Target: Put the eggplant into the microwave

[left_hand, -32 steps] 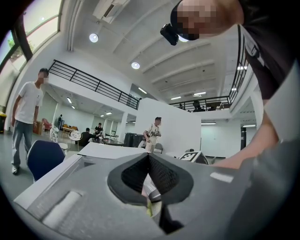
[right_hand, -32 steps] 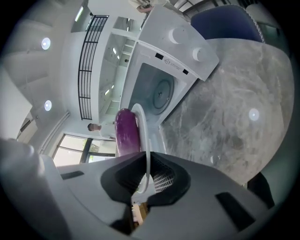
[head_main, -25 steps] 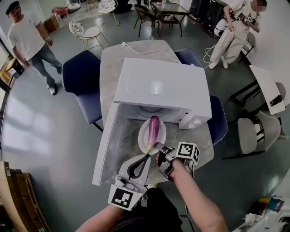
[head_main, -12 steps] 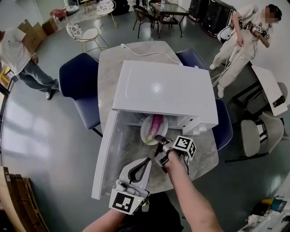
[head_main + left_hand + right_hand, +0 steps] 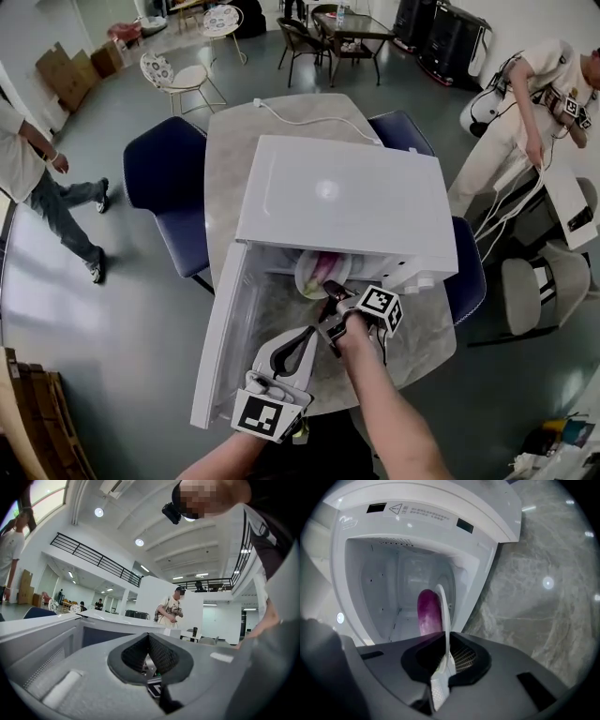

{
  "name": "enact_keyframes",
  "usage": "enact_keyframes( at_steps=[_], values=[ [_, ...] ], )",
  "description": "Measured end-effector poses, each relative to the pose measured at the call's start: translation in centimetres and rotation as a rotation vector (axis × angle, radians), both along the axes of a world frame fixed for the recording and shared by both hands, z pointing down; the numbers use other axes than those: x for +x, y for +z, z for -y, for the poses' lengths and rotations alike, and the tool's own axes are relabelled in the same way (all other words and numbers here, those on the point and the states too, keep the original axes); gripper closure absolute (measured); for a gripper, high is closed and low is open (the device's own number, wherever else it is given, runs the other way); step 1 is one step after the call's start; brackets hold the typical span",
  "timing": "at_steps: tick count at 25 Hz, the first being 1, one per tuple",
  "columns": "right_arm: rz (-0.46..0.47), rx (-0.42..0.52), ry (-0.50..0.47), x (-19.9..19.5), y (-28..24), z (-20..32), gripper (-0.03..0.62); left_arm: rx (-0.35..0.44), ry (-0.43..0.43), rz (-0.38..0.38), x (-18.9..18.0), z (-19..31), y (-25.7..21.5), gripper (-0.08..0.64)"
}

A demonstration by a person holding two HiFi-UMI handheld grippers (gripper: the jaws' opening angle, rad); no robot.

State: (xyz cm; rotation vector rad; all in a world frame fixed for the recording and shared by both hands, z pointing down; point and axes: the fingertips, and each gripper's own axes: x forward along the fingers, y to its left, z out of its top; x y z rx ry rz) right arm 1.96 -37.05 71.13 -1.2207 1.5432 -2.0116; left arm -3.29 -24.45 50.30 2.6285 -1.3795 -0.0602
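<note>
purple eggplant point(image 5: 427, 612) on a white plate point(image 5: 445, 616), white microwave point(image 5: 342, 192), grey marbled table point(image 5: 230, 159), navy chairs point(image 5: 159, 169).

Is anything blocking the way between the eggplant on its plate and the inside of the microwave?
Nothing visible does. The microwave has its door swung open to the left, and the cavity ahead of the eggplant looks bare. The right gripper has its jaws shut on the plate rim, at the opening.

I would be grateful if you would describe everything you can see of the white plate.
The white plate is round, smooth and glossy, ceramic by its look. The right gripper pinches its near rim between shut jaws. Its far part sits inside the open microwave, clear of the table. A purple eggplant lies along it.
</note>
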Motion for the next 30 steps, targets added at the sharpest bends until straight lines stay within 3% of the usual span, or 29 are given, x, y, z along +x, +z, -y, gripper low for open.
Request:
enact_keyframes(
  at_steps=[10, 16, 21, 30],
  values=[
    [0.007, 0.013, 0.025, 0.0, 0.7, 1.5, 0.571, -0.007, 0.004, 0.003, 1.6, 4.9, 1.3, 0.554],
    [0.013, 0.077, 0.042, 0.0, 0.3, 2.7, 0.563, 0.001, -0.007, 0.011, 1.5, 6.3, 1.3, 0.552],
    [-0.001, 0.131, -0.002, -0.6, -0.2, 2.5, 0.421, -0.013, -0.003, 0.018, 1.6, 6.1, 1.8, 0.552],
    [0.053, 0.110, 0.015, -0.6, 0.0, -0.6, 0.410, -0.013, -0.006, 0.024, 1.5, 6.1, 1.7, 0.554]
  ],
)
